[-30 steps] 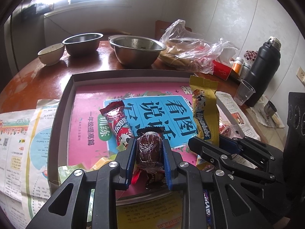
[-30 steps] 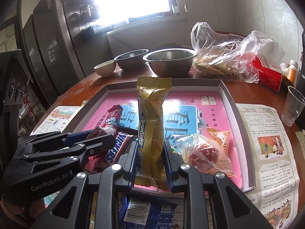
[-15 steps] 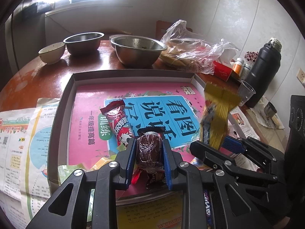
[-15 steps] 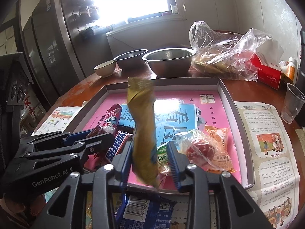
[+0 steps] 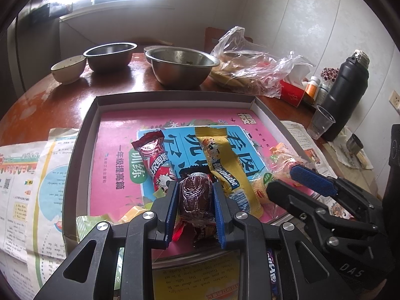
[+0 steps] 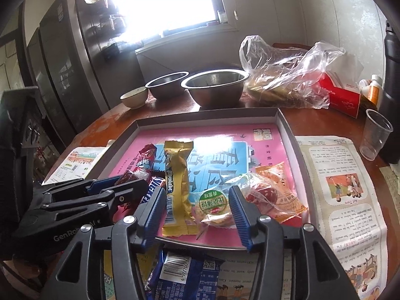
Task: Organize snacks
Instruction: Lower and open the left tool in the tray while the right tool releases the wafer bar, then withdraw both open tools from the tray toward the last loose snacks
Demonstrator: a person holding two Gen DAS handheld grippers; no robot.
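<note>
Dropped from our now wide-open, empty right gripper [image 6: 197,210], the yellow candy bar [image 6: 177,185] lies flat in the tray [image 6: 290,135], while our left gripper [image 5: 195,205] clamps a brown sweet [image 5: 196,195] whose slick wrapper could slip.

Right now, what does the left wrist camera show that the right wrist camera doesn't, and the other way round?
Only the left wrist view shows the left gripper shut on the dark brown candy. Only the right wrist view shows the blue barcoded packet lying outside the tray's near rim, under the open right gripper. Both show the yellow Alpenliebe packet lying flat in the tray.
</note>
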